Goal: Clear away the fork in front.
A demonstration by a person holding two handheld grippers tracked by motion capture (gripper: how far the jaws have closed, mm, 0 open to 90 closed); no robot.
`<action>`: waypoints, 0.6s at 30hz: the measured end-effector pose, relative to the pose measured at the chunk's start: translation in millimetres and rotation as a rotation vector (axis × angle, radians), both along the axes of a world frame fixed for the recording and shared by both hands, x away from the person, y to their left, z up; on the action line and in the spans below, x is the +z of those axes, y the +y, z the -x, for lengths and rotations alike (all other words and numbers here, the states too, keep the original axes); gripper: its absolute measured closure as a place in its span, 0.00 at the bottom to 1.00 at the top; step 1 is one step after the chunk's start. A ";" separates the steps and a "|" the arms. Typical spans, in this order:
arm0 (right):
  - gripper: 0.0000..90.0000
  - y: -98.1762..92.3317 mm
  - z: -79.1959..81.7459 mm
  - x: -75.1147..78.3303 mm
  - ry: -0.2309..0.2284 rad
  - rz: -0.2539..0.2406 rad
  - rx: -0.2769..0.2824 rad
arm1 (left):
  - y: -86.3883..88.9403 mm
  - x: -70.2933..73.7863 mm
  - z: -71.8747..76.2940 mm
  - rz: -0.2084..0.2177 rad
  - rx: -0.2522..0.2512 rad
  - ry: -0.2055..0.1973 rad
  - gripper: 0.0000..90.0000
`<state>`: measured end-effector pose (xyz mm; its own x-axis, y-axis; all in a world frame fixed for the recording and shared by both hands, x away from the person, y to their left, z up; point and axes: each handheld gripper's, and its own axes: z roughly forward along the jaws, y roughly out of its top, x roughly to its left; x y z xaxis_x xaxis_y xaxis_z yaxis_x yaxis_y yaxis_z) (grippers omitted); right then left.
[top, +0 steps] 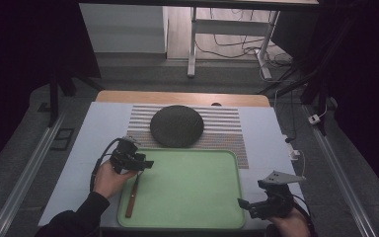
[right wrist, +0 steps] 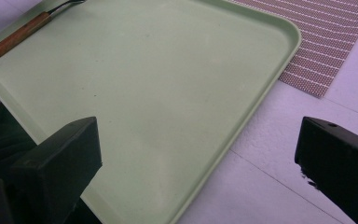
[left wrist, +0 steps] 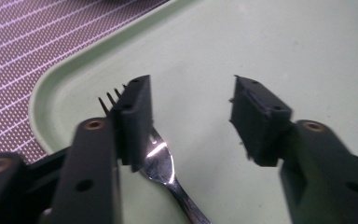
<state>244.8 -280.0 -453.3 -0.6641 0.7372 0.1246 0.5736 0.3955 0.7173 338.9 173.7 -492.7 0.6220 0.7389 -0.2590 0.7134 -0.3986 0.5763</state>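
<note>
Left gripper [top: 145, 163] hovers over the near-left part of the green tray [top: 192, 197], its jaws spread apart with nothing pressed between them; in the left gripper view the fork [left wrist: 156, 156] lies on the tray floor just under the left-hand jaw, its tines pointing toward the tray's rounded corner. From above, the fork's wooden handle [top: 131, 202] runs along the tray's left rim toward the near edge. Right gripper [top: 244, 204] sits at the tray's near-right corner, jaws wide apart and empty, while a dark round plate [top: 176, 126] rests on the striped mat [top: 227, 131] just beyond the tray's far rim.
</note>
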 end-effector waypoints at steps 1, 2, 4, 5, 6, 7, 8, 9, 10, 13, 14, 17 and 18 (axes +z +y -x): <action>0.00 0.0 0.0 0.0 0.000 0.000 0.000 | 0.7 0.6 0.8 0.006 -0.004 -0.001 0.44; 0.00 0.0 0.0 0.0 0.000 0.000 0.000 | 1.1 1.0 2.0 0.015 -0.007 -0.006 0.42; 0.00 0.1 0.1 0.1 -0.001 0.000 0.001 | 2.6 2.3 4.1 0.036 -0.019 -0.013 0.35; 0.00 0.2 0.1 0.1 0.000 0.000 0.001 | 3.2 3.3 5.3 0.044 -0.025 -0.015 0.33; 0.00 0.4 0.2 0.1 -0.001 0.002 0.002 | 3.8 4.4 6.6 0.056 -0.032 -0.020 0.30; 0.00 0.5 0.2 0.1 -0.002 0.003 0.003 | 4.6 5.7 7.9 0.067 -0.036 -0.024 0.27; 0.00 0.5 0.3 0.3 -0.002 0.007 0.002 | 5.3 7.2 9.2 0.080 -0.035 -0.021 0.25; 0.00 0.6 0.3 0.3 -0.002 0.007 0.002 | 6.3 8.8 10.5 0.095 -0.034 -0.019 0.23; 0.00 0.6 0.3 0.2 -0.002 0.008 0.003 | 6.7 10.4 12.0 0.101 -0.031 -0.019 0.22; 0.00 0.7 0.3 0.1 -0.001 0.005 0.004 | 8.9 15.5 16.8 0.109 -0.033 -0.027 0.21; 0.00 0.7 0.3 0.1 -0.001 0.005 0.004 | 9.8 16.8 18.4 0.115 -0.035 -0.026 0.20; 0.00 0.8 0.3 0.2 -0.001 0.005 0.004 | 13.0 19.6 23.0 0.128 -0.033 -0.028 0.18; 0.00 0.8 0.3 0.2 -0.001 0.006 0.004 | 14.4 20.4 24.7 0.135 -0.036 -0.027 0.17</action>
<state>244.5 -279.2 -453.1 -0.6672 0.7352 0.1195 0.5713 0.4021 0.7155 314.2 188.0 -472.2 0.6556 0.6755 -0.3375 0.6837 -0.3414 0.6450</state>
